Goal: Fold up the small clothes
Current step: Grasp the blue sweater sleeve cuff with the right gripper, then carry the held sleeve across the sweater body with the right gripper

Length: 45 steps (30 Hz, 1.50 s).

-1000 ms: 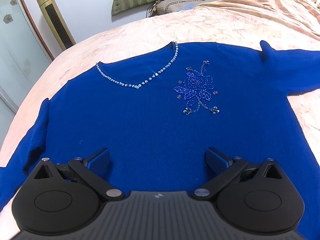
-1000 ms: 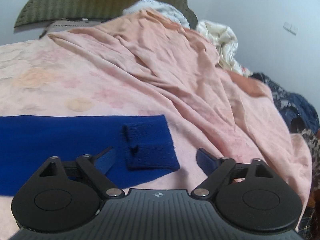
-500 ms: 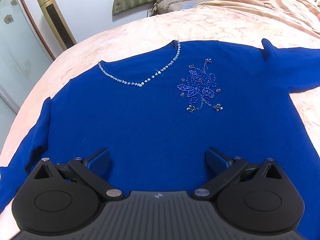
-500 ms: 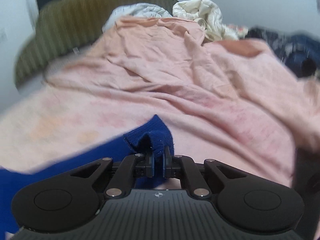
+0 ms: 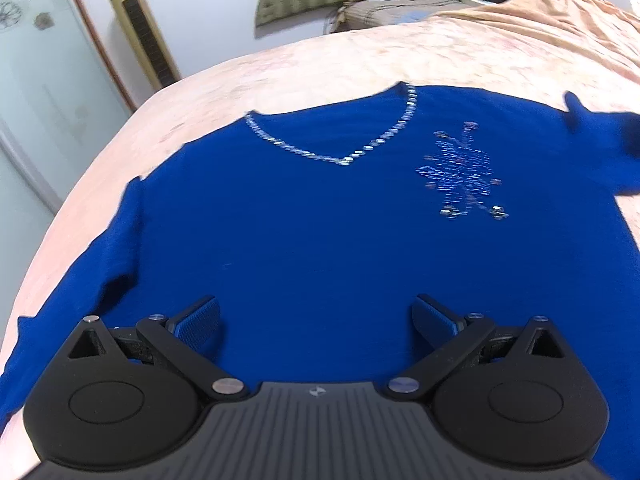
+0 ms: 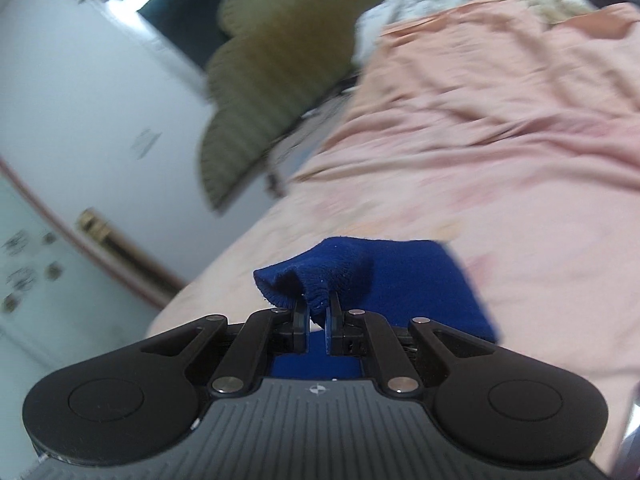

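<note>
In right gripper (image 6: 316, 316): sweater cuff (image 6: 320, 276).

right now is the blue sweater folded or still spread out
Mostly spread: the blue sweater lies flat on the bed, neckline showing. Only its sleeve cuff is lifted, pinched in the right gripper.

A deep blue knit sweater (image 5: 304, 232) lies spread face up on the bed, body flat, sleeves out to either side. A line of silver rhinestones (image 5: 360, 152) edges its V-neck, and a beaded flower motif (image 5: 460, 176) sits on the chest. The ribbed sleeve cuff (image 6: 320, 276) is bunched and lifted off the bedding, pinched at its edge.
</note>
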Available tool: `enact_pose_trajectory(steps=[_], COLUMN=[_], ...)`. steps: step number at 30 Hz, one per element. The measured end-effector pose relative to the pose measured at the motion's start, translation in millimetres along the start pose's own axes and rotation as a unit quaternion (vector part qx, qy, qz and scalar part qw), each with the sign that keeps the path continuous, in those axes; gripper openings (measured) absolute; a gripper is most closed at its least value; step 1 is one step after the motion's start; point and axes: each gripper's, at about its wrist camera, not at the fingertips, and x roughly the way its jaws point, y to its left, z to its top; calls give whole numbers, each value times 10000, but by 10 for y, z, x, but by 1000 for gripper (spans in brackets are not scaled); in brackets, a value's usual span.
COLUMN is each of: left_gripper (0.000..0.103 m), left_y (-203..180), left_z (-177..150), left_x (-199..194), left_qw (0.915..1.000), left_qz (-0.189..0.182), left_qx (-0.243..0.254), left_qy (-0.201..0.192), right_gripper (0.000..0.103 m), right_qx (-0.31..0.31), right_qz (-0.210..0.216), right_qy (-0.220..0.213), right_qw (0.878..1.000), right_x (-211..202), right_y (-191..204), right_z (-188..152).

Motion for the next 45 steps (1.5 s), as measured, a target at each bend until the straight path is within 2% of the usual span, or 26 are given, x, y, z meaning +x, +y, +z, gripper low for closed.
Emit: enact_pose_trajectory(steps=[8, 15, 21, 26, 37, 38, 40, 41, 43, 45], left_gripper=[103, 103, 103, 103, 103, 103, 103, 103, 103, 103], left_y=[392, 756, 1001, 1114, 1170, 1170, 1183, 1190, 1202, 1214], left_z=[-119, -236, -326, -373, -393, -393, -395, -390, -389, -392], left_x=[-7, -41, -15, -12, 55, 52, 44, 63, 69, 60], left_qw=[9993, 9972, 9953, 9942, 9933, 9933, 9930, 9929, 9926, 9922], left_qz=[287, 579, 701, 750, 784, 788, 798, 799, 811, 826], left_qx=[-251, -470, -659, -761, -806, -808, -828, -842, -868, -888], left_qy=[28, -10, 91, 139, 250, 252, 251, 257, 271, 275], right_gripper=[10, 10, 10, 10, 11, 12, 21, 22, 32, 32], right_qx=[-243, -575, -738, -874, -1067, -1097, -1108, -1088, -1042, -1035], right_qz=[1250, 1721, 1846, 1706, 1469, 1437, 1326, 1321, 1381, 1517], right_qy=[692, 1348, 1835, 2245, 2719, 2770, 2917, 2984, 3065, 3056], right_qw=[9894, 9741, 9627, 9554, 9450, 9437, 9408, 9390, 9360, 9343], right_x=[576, 1375, 2012, 2444, 2897, 2925, 3002, 3009, 3000, 2931], right_y=[997, 1718, 2137, 2329, 2451, 2450, 2444, 2425, 2411, 2420], right_z=[-610, -1006, -1384, -1779, -2244, -2265, -2331, -2353, -2388, -2389])
